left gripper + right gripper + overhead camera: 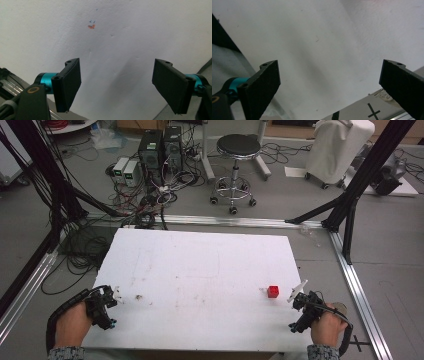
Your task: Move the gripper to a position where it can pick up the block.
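cluttered lab floor behind a white surface (200,270). small red cube (273,291) just left of the spread, empty right claw (298,292); likely light, rigid—pinch its flat sides. left claw (116,294) spread, empty.

Red cube (273,291); white table (200,270); black stool seat (238,143).

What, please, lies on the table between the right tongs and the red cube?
Nothing: in the high view, bare white tabletop separates the right tongs from the red cube.
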A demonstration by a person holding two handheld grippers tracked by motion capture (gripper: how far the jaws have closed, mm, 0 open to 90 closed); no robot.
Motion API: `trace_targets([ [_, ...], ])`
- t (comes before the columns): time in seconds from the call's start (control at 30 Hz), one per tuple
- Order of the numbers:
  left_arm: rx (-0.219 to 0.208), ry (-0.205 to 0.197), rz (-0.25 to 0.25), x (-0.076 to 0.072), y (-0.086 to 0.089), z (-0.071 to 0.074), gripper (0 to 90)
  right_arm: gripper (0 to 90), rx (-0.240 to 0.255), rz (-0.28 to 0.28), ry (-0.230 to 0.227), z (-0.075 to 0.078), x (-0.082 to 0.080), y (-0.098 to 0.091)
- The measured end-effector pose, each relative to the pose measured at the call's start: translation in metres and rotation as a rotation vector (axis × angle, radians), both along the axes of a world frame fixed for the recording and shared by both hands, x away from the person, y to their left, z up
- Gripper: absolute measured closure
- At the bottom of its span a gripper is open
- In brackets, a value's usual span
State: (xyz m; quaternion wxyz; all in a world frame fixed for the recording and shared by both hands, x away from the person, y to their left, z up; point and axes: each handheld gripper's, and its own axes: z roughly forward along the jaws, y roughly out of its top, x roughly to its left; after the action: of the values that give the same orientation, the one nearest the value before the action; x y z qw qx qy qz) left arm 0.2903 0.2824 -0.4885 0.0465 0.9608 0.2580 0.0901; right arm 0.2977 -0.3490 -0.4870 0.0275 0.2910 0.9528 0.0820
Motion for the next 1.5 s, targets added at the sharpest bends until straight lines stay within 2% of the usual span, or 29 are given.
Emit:
trace_targets([
  [0.07, -0.002, 0.005, -0.005, 0.0, -0.001, 0.0, 23.5, 2.6, 0.017, -0.011, -0.029, 0.002, -0.001, -0.003],
  [0.1, -0.002, 0.005, -0.005, 0.0, -0.001, 0.0, 23.5, 2.6, 0.017, -0.011, -0.029, 0.002, -0.001, -0.003],
  [0.13, -0.001, -0.003, -0.006, 0.0, -0.001, 0.0, 23.5, 2.6, 0.042, -0.015, -0.037, 0.005, 0.0, -0.006],
  [0.2, 0.002, -0.004, -0.006, 0.0, -0.001, -0.001, 23.5, 2.6, 0.055, -0.023, -0.065, 0.008, 0.001, -0.008],
  [0.23, 0.002, -0.004, -0.006, 0.0, -0.001, -0.001, 23.5, 2.6, 0.055, -0.023, -0.065, 0.008, 0.001, -0.008],
  [0.33, 0.0, 0.0, -0.001, 0.0, 0.0, -0.001, 23.5, 2.6, 0.066, -0.038, -0.105, 0.009, 0.004, -0.012],
  [0.5, -0.011, -0.003, 0.0, 0.001, 0.001, -0.002, 23.5, 2.6, 0.074, -0.026, -0.14, 0.015, 0.012, -0.019],
  [0.6, -0.013, -0.005, 0.0, 0.001, 0.001, -0.003, 23.5, 2.6, 0.084, -0.031, -0.18, 0.02, 0.015, -0.023],
  [0.67, -0.013, -0.002, 0.004, 0.001, 0.001, -0.003, 23.5, 2.6, 0.089, -0.031, -0.187, 0.023, 0.018, -0.025],
  [0.87, -0.017, -0.006, 0.005, 0.001, 0.003, -0.003, 23.5, 2.6, 0.088, -0.022, -0.171, 0.03, 0.03, -0.029],
  [0.97, -0.023, 0.001, 0.005, 0.001, 0.003, -0.004, 23.5, 2.6, 0.124, 0.002, -0.155, 0.034, 0.038, -0.031],
  [1.1, -0.028, -0.002, 0.006, 0.001, 0.003, -0.005, 23.5, 2.6, 0.148, 0.009, -0.155, 0.042, 0.046, -0.035],
  [1.2, -0.029, 0.001, 0.004, 0.001, 0.004, -0.005, 23.5, 2.6, 0.167, 0.039, -0.147, 0.048, 0.052, -0.036],
  [1.37, -0.03, 0.002, 0.007, 0.001, 0.005, -0.006, 23.5, 2.6, 0.156, 0.081, -0.145, 0.059, 0.064, -0.032],
  [1.5, -0.031, -0.005, 0.013, 0.001, 0.005, -0.005, 23.5, 2.6, 0.131, 0.115, -0.119, 0.066, 0.073, -0.027],
])
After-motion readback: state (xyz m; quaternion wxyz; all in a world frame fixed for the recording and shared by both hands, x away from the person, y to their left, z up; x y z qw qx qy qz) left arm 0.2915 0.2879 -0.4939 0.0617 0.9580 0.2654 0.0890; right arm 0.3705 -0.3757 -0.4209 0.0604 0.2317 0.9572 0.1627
